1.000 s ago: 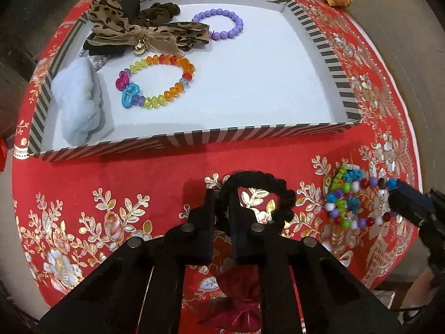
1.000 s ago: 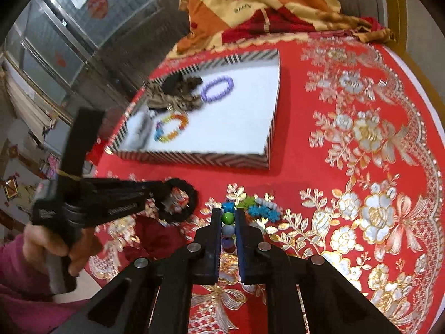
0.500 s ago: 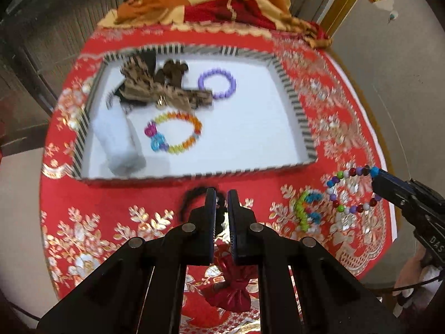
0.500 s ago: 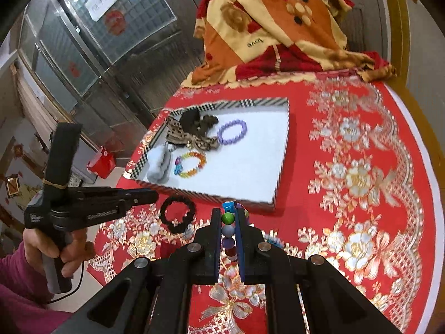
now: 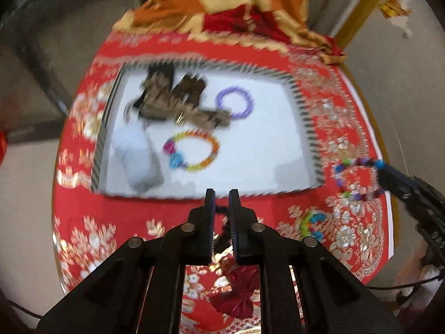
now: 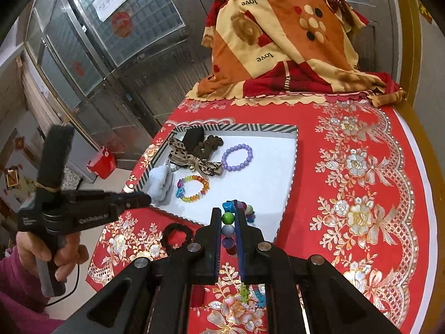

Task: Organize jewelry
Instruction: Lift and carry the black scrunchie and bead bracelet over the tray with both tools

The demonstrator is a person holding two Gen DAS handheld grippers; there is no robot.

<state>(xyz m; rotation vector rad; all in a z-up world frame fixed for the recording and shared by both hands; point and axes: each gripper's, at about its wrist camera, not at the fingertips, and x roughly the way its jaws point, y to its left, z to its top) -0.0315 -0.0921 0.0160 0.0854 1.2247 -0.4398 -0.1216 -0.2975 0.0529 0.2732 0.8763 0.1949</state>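
Observation:
My left gripper (image 5: pixel 221 193) hangs above the red tablecloth, in front of the tray, and its jaws are opening with nothing pressed between them. The black hair tie (image 6: pixel 176 235) lies loose on the cloth below it, seen through the gap as a dark hair tie (image 5: pixel 224 217). My right gripper (image 6: pixel 228 210) is shut on a multicolour bead bracelet (image 6: pixel 227 217), held in the air near the tray's near right corner. The left wrist view shows that bracelet (image 5: pixel 356 178) dangling from the right gripper (image 5: pixel 382 167). The left gripper (image 6: pixel 147 199) is held by a hand at the left.
The striped-rim white tray (image 6: pixel 292 167) holds a leopard bow (image 6: pixel 194 158), a purple bead bracelet (image 6: pixel 237 157), a rainbow bracelet (image 6: pixel 193 189) and a white fluffy piece (image 6: pixel 161 183). A green-blue bead string (image 5: pixel 311 224) and a red fabric tie (image 5: pixel 236 292) lie on the cloth. A draped blanket (image 6: pixel 283 44) rises at the table's back.
Both grippers have risen. The left gripper let go of the black hair tie, which now lies on the cloth. The right gripper carried its bead bracelet up toward the tray.

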